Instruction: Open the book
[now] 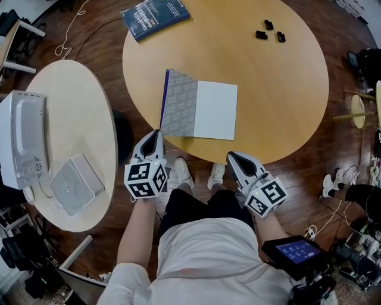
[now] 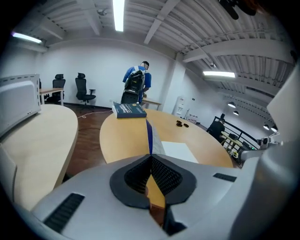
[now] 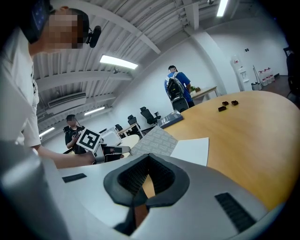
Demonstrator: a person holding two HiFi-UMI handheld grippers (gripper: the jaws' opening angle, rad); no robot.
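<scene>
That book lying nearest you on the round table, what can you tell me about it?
The book lies open near the round wooden table's front edge. Its thin blue cover is tilted up at the left, showing a grey patterned lining; a blank white page lies flat beside it. The left gripper seems to pinch the cover's near corner.

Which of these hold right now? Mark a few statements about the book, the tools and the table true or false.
The book is closed. False: its cover is raised, showing a white page.
The left tool is shut at the cover's corner. True.
The right tool grips a page. False: it is shut on nothing, near the table edge.
Three black items lie far across the table. True.
The far book lies closed. True.
</scene>
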